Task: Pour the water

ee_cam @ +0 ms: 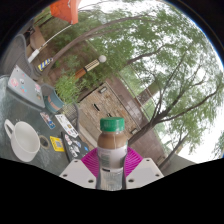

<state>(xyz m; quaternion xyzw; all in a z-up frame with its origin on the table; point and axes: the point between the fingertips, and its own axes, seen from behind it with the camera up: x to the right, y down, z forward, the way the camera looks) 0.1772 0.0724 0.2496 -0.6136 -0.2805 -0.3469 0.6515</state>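
Note:
My gripper (111, 172) is shut on a clear plastic bottle (111, 150) with a green cap, a brown band under the cap and a white label. Both magenta pads (92, 165) press against the bottle's sides. The bottle stands upright between the fingers, lifted off the table. A white mug (22, 140) sits on the dark table (45, 150) to the left of the fingers, its opening facing up. What is inside the mug is not visible from here.
A laptop (25, 92) covered in stickers lies beyond the mug on the table. A white card and a yellow item (57, 144) lie between the mug and the fingers. Trees, a paved path and bushes fill the background.

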